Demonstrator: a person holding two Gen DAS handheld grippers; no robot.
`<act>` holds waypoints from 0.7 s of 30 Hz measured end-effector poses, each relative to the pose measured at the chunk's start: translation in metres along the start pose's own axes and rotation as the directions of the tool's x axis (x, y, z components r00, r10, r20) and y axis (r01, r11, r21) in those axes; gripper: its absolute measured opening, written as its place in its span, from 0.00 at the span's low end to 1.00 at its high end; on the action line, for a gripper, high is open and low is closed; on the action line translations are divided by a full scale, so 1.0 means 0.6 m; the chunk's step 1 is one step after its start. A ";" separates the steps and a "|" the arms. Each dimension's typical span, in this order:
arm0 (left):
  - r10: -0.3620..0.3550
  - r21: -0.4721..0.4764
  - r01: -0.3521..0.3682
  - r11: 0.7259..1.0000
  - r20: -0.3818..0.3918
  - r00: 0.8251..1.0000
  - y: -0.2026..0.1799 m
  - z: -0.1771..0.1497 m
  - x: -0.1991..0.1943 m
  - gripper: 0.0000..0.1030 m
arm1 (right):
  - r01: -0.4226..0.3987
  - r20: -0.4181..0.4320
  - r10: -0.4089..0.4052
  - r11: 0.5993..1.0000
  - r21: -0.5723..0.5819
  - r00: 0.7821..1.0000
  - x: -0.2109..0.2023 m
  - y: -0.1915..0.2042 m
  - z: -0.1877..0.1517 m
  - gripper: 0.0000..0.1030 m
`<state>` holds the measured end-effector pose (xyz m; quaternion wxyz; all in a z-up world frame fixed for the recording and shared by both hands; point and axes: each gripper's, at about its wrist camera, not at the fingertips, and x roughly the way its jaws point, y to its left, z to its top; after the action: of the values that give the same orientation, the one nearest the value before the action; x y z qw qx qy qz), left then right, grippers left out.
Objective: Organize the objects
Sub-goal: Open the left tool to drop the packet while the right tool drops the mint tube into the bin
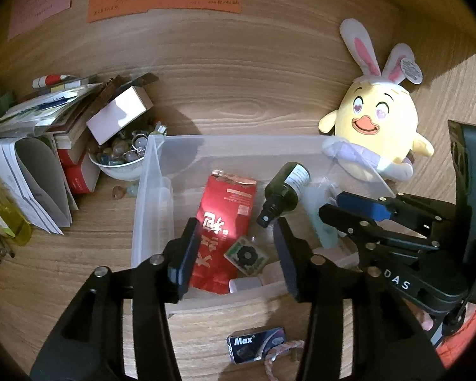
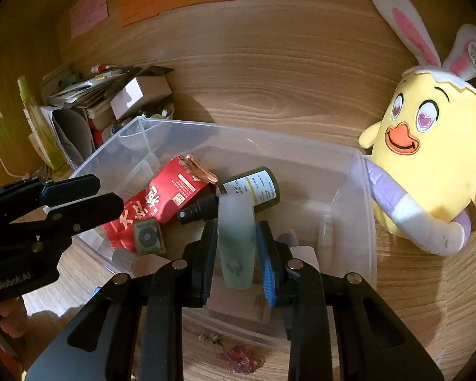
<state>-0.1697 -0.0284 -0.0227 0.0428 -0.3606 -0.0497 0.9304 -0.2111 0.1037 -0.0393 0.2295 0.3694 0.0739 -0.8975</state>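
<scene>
A clear plastic bin (image 1: 149,190) (image 2: 238,130) stands on the wooden desk. In it lie a red packet (image 1: 225,222) (image 2: 161,197), a dark green bottle (image 1: 285,190) (image 2: 254,187) and a small green square packet (image 1: 246,255) (image 2: 147,236). My right gripper (image 2: 236,233) (image 1: 334,212) is shut on a pale frosted green tube (image 2: 236,247) (image 1: 317,222), held upright over the bin's right half with its top against the dark bottle. My left gripper (image 1: 238,247) (image 2: 101,195) hovers open over the bin's near edge, above the red packet, with nothing between its pads.
A yellow plush chick with bunny ears (image 1: 377,120) (image 2: 428,158) leans on the bin's right wall. Left of the bin are a bowl of stones (image 1: 123,155), a white box (image 1: 120,114) and stacked books and papers (image 1: 31,146). A "Max" box (image 1: 257,344) lies in front.
</scene>
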 end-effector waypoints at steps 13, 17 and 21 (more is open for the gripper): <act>0.024 0.038 -0.027 0.999 0.077 0.997 -0.026 -0.007 -0.062 0.85 | 0.011 0.062 -0.010 1.000 -0.026 0.998 -0.047 0.012 0.007 0.67; 0.022 0.037 -0.025 0.999 0.080 0.997 -0.025 -0.015 -0.080 0.90 | 0.005 0.084 -0.003 1.000 -0.027 0.996 -0.071 0.013 0.006 0.74; 0.026 0.016 -0.027 1.000 0.071 0.997 -0.016 -0.021 -0.091 0.93 | -0.004 0.094 0.006 1.000 -0.017 0.996 -0.095 0.008 -0.004 0.78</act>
<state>-0.1205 -0.0242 0.0055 0.0318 -0.3277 -0.0385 0.9435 -0.1717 0.1204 -0.0010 0.2381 0.3249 0.0697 -0.9126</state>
